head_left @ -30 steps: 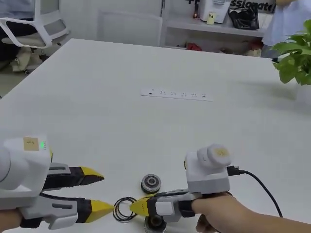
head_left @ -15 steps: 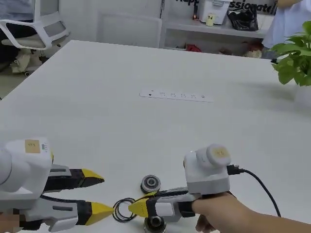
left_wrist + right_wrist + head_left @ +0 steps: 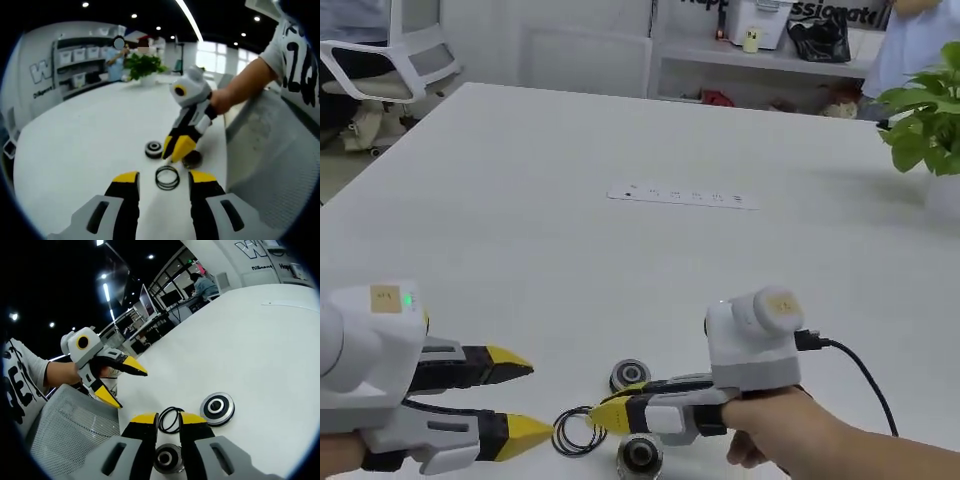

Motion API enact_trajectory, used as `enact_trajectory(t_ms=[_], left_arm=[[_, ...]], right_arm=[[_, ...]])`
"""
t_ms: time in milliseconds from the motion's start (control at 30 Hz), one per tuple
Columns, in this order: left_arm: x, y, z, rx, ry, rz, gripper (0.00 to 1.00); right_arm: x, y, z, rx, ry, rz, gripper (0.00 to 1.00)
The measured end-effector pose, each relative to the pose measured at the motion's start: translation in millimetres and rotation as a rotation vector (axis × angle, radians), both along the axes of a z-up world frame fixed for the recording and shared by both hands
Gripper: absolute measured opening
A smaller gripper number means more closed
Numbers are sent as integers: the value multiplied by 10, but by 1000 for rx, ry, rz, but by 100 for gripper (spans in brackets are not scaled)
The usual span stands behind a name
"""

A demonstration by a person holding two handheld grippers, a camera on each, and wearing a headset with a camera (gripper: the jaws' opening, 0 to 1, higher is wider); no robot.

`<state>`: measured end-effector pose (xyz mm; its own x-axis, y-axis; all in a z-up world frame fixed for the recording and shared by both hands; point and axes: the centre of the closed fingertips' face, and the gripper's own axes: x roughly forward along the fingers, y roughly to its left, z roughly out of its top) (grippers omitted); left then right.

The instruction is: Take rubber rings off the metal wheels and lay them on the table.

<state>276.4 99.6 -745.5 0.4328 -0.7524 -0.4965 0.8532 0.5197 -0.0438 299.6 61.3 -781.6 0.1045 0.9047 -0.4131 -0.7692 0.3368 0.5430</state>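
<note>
Wheel (image 3: pixel 640 457) part-hidden under R tool (image 3: pixel 594 416), barely apart; L tool (image 3: pixel 540 400) wide apart.

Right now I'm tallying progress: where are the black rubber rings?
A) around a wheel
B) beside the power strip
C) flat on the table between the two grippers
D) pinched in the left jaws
C: the rings lie flat on the table between the left gripper and the right gripper, off both wheels.
</note>
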Motion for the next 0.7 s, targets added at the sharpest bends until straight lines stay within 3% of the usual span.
enact_trajectory(t_ms=[500, 700], left_arm=[[100, -19, 28, 5, -10, -4, 40], [170, -33, 67, 4, -20, -2, 40]], right_arm=[[323, -241, 202, 45, -36, -114, 14], [404, -371, 198, 26, -58, -140, 15]])
